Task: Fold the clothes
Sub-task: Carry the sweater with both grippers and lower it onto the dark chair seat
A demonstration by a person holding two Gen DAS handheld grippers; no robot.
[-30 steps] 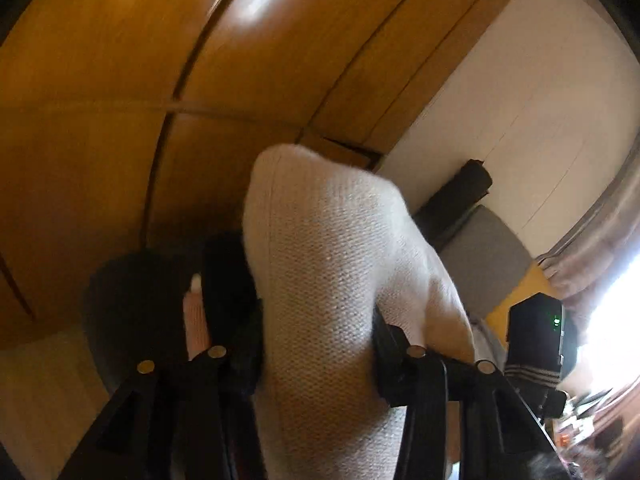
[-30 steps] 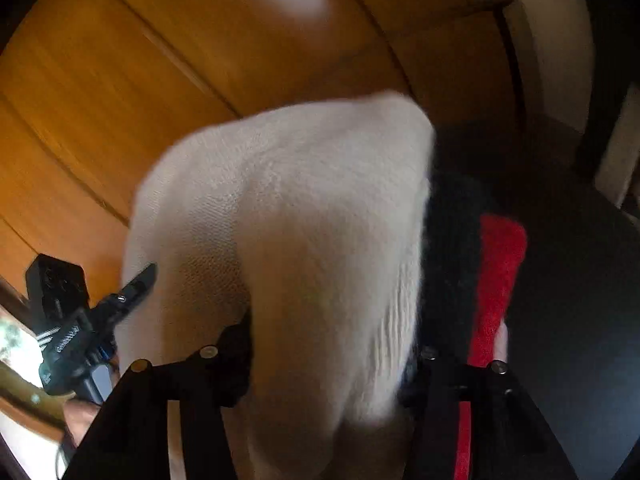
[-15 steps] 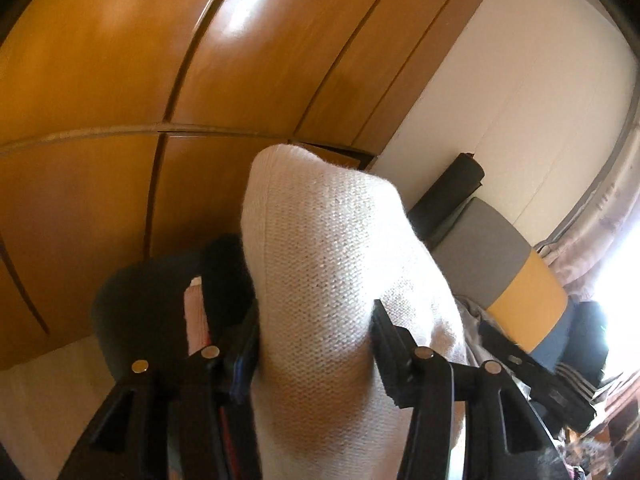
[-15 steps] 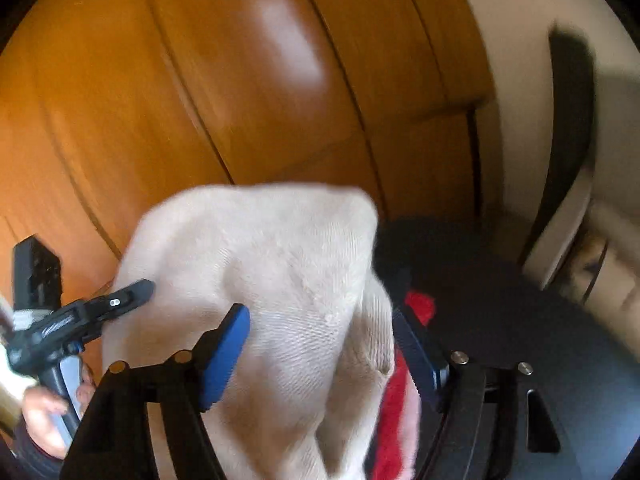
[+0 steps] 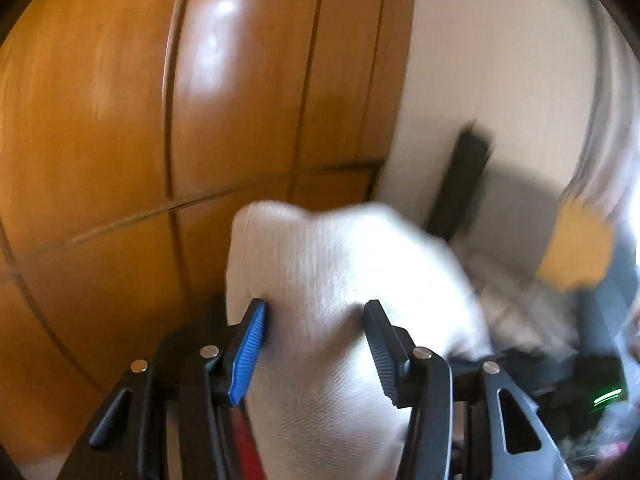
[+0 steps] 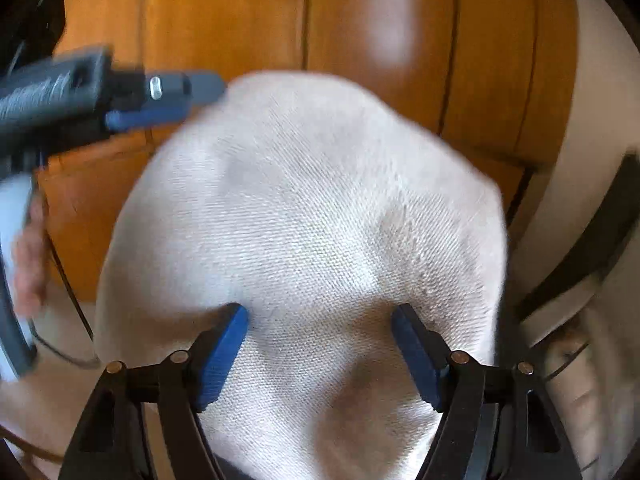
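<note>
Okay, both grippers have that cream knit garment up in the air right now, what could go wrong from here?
1. The left gripper and right gripper each pinch a thick bunch of the cream knit garment, not a flat edge, so the fabric may slip out.
2. Both views are motion-blurred; a fast swing could shake a grip loose.
3. The wooden cabinet looks close behind, so the grippers might knock it.

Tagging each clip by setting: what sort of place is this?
Probably a room in a home, perhaps a bedroom: glossy orange-brown wooden cupboard doors fill the background, beside a plain cream wall and a pale curtain.
</note>
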